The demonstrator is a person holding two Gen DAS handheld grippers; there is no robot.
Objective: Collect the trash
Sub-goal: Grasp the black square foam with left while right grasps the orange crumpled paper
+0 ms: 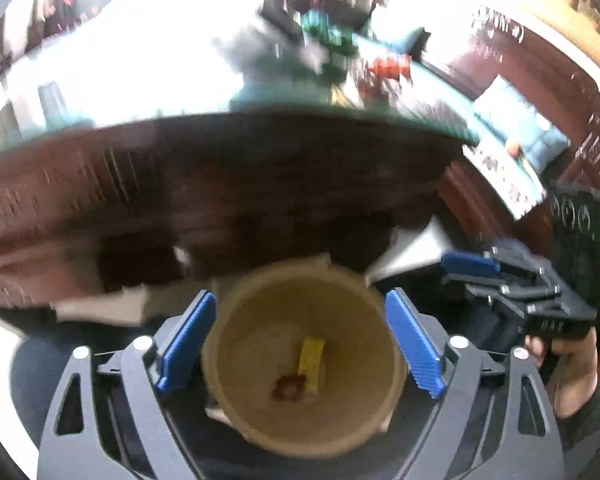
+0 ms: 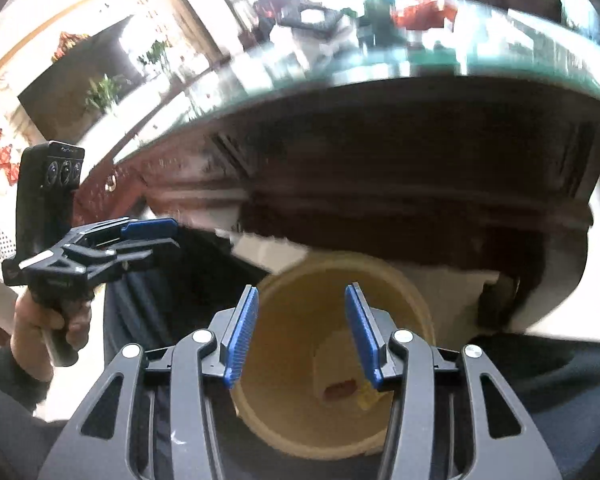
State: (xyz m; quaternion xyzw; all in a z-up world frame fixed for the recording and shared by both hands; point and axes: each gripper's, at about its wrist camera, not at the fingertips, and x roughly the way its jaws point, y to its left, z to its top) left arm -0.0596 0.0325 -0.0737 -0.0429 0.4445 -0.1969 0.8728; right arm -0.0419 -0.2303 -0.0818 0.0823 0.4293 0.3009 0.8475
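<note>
A round tan bin sits below both grippers, seen from above. At its bottom lie a yellow wrapper and a reddish-brown scrap; the right wrist view shows the same bin, the red scrap and the yellow scrap. My left gripper hangs over the bin mouth, open wide with nothing between its blue pads. My right gripper is over the bin too, jaws partly apart and empty. Each gripper appears from the side in the other's view: the right gripper and the left gripper.
A dark wooden table with a glass top rises just behind the bin, its top crowded with blurred items. White paper lies beside the bin rim. Dark fabric surrounds the bin. A hand holds the left gripper's handle.
</note>
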